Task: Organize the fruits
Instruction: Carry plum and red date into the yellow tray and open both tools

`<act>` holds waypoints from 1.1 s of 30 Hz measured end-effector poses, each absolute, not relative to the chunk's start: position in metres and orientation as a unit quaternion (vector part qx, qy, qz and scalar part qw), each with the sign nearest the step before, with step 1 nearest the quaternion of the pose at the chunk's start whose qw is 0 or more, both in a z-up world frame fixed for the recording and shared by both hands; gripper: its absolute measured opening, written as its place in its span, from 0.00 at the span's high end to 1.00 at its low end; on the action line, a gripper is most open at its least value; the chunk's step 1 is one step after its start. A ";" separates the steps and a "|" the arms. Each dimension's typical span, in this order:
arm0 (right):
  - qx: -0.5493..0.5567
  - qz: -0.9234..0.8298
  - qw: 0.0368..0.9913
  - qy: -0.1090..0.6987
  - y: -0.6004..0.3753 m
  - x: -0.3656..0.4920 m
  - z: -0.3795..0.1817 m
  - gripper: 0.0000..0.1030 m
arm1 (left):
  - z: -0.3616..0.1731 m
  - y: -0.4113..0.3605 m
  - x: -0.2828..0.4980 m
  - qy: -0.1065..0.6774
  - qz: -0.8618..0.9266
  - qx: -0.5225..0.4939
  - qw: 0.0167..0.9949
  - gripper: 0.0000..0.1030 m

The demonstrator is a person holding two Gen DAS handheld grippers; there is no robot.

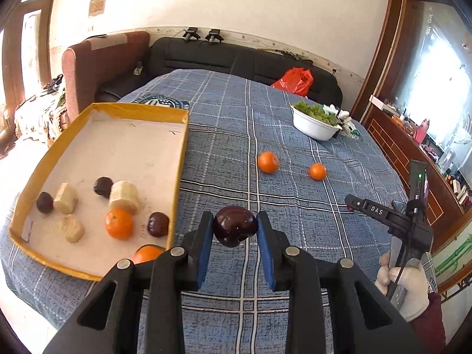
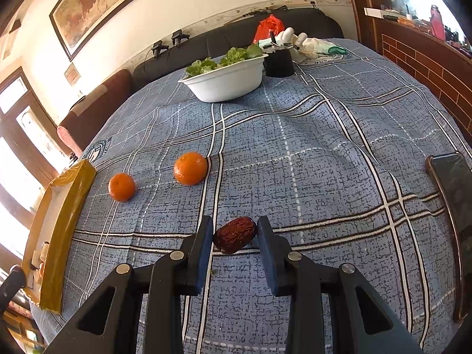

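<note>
Plum (image 1: 234, 226) pinched in my left hand-held gripper (image 1: 235, 227) beside the box (image 1: 180, 177), wrinkled date (image 2: 234, 234) squeezed in my right hand-held gripper (image 2: 235, 233) above the surface (image 2: 324, 177); I judge either round fruit could slip and roll away.

A glossy, smooth plum (image 1: 234, 226) contrasts with a wrinkled, matt red date (image 2: 234, 234). The checked tablecloth (image 2: 324, 159) is woven cloth; the box (image 1: 180, 159) is cardboard.

"DAS" in white letters on the black arm of the right gripper (image 1: 352, 205), right of the yellow tray (image 1: 177, 183). Round emblem printed on the checked tablecloth (image 1: 295, 206) beyond the tray, its lettering too small to read.
</note>
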State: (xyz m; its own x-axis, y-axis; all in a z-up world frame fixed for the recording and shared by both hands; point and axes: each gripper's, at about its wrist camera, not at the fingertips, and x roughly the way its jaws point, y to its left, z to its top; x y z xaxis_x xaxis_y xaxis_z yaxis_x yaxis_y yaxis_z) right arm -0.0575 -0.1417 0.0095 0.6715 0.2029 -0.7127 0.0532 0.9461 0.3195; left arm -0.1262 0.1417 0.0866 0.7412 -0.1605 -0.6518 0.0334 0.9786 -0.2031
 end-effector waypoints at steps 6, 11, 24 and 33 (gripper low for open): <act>0.173 0.020 0.895 0.410 -0.149 -0.058 0.007 0.68 | 0.099 0.162 -0.147 0.337 -0.036 -0.101 0.935 0.72; 0.138 0.005 0.895 0.423 -0.139 -0.060 0.009 0.68 | 0.106 0.177 -0.159 0.328 -0.020 -0.104 0.939 0.72; 0.099 0.058 0.904 0.413 -0.097 -0.100 0.040 0.67 | 0.098 0.213 -0.164 0.317 -0.009 -0.134 0.939 0.72; 0.043 0.168 0.903 0.393 -0.004 -0.111 0.078 0.67 | 0.114 0.276 -0.156 0.315 0.025 -0.122 0.941 0.72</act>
